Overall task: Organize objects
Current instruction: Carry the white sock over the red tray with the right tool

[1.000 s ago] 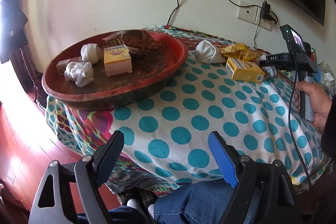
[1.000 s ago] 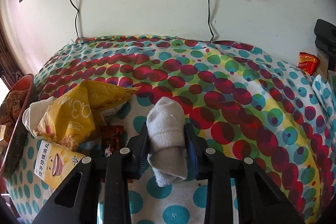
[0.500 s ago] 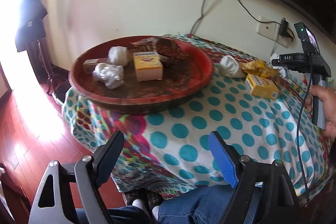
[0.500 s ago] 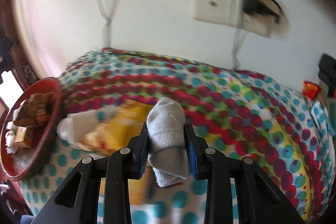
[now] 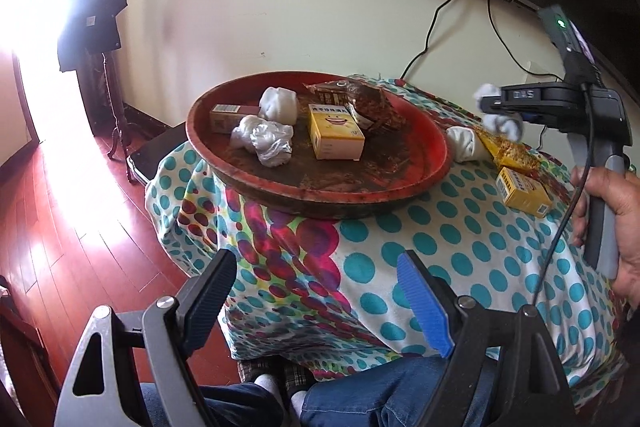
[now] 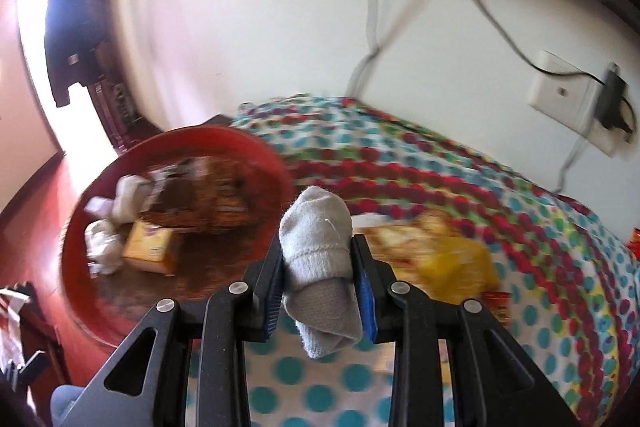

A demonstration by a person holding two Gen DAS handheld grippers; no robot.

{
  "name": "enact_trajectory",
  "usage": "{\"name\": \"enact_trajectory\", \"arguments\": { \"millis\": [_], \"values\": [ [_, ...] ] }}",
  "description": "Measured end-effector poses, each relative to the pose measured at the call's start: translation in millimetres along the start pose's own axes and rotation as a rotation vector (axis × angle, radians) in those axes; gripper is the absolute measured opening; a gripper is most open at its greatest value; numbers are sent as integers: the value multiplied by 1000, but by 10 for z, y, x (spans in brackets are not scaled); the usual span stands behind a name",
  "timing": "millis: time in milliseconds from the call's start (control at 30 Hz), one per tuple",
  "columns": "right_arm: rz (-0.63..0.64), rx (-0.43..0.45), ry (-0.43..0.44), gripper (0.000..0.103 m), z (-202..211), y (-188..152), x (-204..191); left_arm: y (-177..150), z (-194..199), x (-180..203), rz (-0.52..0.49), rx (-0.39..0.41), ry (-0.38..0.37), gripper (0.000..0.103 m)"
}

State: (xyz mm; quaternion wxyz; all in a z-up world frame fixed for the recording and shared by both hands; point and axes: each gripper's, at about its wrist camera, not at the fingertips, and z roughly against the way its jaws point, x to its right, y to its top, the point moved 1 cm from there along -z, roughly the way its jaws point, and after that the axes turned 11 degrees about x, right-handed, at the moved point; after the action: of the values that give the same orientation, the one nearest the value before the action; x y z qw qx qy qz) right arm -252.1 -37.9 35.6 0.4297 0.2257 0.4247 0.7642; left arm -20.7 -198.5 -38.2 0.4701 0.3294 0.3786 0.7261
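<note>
My right gripper point(image 6: 318, 263) is shut on a rolled grey sock point(image 6: 320, 255) and holds it in the air above the dotted tablecloth, just right of the red round tray point(image 6: 76, 227). In the left wrist view the right gripper point(image 5: 500, 111) hangs with the sock point(image 5: 502, 121) beside the tray's right rim point(image 5: 440, 155). The tray holds a yellow box point(image 5: 336, 133), two white bundles, a small carton and a brown packet. My left gripper point(image 5: 316, 291) is open and empty, low at the table's front edge.
On the cloth right of the tray lie a white rolled sock point(image 5: 464, 143), a yellow snack bag point(image 5: 508, 151) and a second yellow box point(image 5: 522, 191). A wall socket with cables point(image 6: 568, 99) is behind. A coat stand point(image 5: 96, 27) stands at the left on the wooden floor.
My right gripper has lifted the sock off the cloth and swung left toward the tray. My left gripper has drawn back and turned left; it stays open.
</note>
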Motion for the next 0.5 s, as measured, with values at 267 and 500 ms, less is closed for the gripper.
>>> {"name": "enact_trajectory", "arguments": {
  "millis": [267,500],
  "values": [
    [94,-38,142,29,-47,-131,-745,-28,-18,-131,33,-19,25,85],
    [185,-83,257,29,-83,-325,-1250,-49,-37,-238,55,-26,43,85]
  ]
}}
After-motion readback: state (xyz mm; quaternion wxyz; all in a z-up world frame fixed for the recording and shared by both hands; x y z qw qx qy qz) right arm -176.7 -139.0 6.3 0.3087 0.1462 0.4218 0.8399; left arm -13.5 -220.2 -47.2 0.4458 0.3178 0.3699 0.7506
